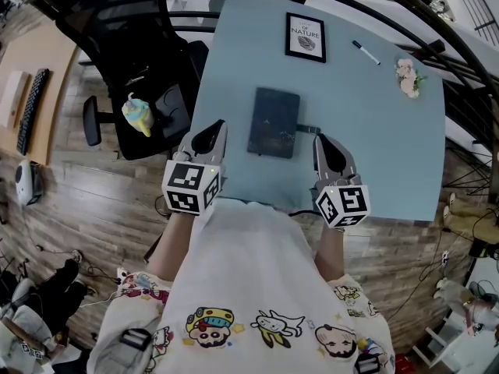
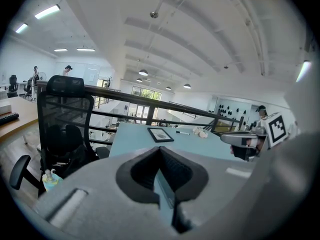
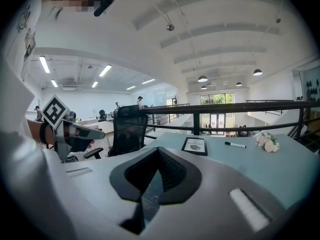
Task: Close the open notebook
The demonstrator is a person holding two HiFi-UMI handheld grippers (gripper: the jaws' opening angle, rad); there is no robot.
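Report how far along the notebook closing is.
Done, by the look of it: the notebook lies flat on the table showing only its dark cover, no pages. In hand: nothing; the left gripper and right gripper sit on either side of it, jaws together and empty. Left: nothing visible, apart from perhaps drawing the grippers away.

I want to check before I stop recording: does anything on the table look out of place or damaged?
Nothing stands out. The notebook lies closed and flat; the frame, pen and flowers lie apart from it.
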